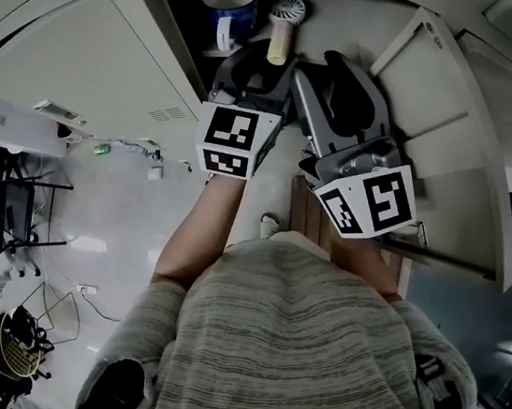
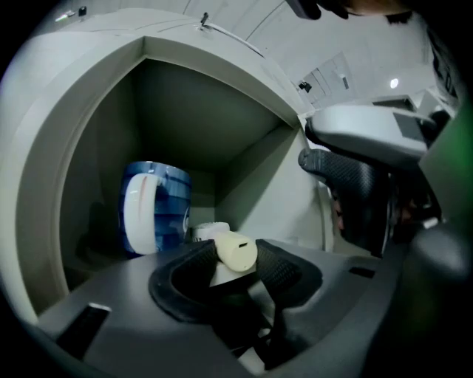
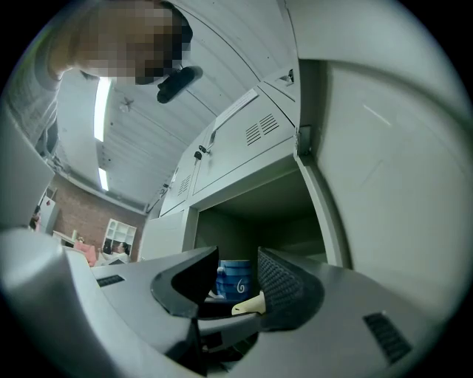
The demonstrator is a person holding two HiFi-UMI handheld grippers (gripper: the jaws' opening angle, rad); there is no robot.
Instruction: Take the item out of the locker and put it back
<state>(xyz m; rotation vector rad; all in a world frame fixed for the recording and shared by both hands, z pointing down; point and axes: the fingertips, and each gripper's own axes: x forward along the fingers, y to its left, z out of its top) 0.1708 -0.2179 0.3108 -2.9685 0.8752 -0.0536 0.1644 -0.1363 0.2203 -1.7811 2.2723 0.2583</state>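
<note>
Cream-handled fan [image 2: 235, 251] is lying inside the locker [image 2: 185, 118], at three o'clock of the blue mug [image 2: 157, 208]. Left hand-held gripper [image 2: 236, 260] is clamping its handle, evidently for withdrawal; right hand-held gripper [image 3: 238, 275] is hanging wide-jawed, empty.

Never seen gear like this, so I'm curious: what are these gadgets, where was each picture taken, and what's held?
A person stands at an open locker, a hand-held two-jaw gripper in each hand. The head view looks down from a camera on the head; the other two cameras ride on the grippers, looking along their jaws. In the locker are a blue mug and a small fan. The left gripper grips the fan's cream handle; the right gripper is open and empty.
</note>
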